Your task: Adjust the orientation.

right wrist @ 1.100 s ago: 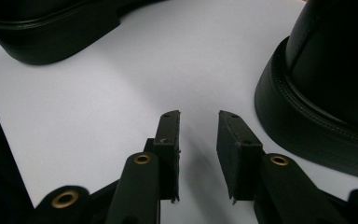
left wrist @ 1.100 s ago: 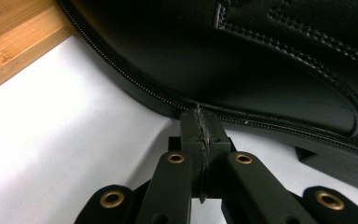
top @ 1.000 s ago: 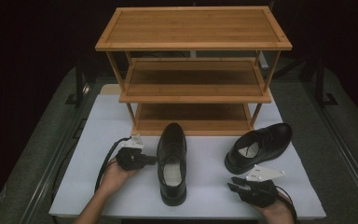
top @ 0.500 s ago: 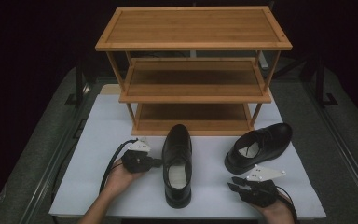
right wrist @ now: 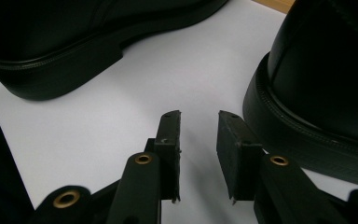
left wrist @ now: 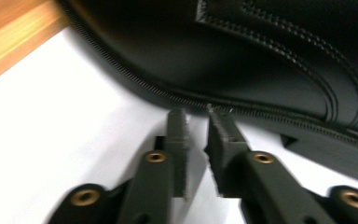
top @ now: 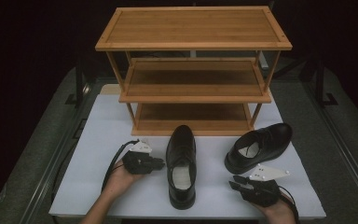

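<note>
Our left gripper [top: 161, 163], jaws slightly apart and empty, touches the welt of the glossy black leather dress shoe [top: 181, 164] lying mid-counter, toe toward the three-tier bamboo rack [top: 193, 70], long axis front to back. Our right gripper [top: 235, 182] rests open, holding nothing.

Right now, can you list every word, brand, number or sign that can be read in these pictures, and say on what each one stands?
None: no readable text anywhere.
Middle shoe: pale insole, no print that can be made out.
Right shoe: insole likewise too small to show any mark.
Wooden rack: plain wood, no label.
Left hand-held gripper and right hand-held gripper: no markings seen.
</note>
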Demonstrator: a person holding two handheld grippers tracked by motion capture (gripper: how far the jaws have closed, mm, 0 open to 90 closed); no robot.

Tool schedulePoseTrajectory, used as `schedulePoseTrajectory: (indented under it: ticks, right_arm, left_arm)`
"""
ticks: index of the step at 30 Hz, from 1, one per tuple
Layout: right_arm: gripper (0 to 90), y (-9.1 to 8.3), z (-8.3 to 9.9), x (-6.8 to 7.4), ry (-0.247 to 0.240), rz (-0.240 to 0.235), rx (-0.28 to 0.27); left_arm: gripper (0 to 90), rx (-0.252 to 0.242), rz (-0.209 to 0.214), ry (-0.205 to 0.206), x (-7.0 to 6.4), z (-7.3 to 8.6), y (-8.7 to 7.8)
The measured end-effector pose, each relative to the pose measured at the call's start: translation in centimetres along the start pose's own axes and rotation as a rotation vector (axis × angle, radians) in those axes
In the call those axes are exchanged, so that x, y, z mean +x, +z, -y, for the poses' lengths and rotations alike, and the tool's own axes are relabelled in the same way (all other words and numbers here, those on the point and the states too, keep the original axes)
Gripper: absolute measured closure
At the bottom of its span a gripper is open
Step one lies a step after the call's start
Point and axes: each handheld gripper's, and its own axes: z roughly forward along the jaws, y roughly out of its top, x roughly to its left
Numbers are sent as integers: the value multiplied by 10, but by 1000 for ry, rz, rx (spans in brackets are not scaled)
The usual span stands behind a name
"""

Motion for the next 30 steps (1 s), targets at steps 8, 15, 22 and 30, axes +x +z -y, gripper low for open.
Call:
schedulePoseTrajectory:
  ticks: [8, 15, 22, 30]
  right_arm:
    - [695, -2, 0, -1, 5, 0, 1]
    - [696, -7, 2, -5, 24, 2, 10]
    - [696, -24, 17, -15, 64, 38, 34]
    - [695, -42, 28, -39, 118, 103, 16]
  left_arm:
    - [348, 47, -115, -38, 3, 20, -33]
    - [163, 63, -214, -86, 3, 47, -56]
    - [57, 52, -285, -134, 9, 70, -69]
    - [12, 17, -305, -118, 8, 83, -67]
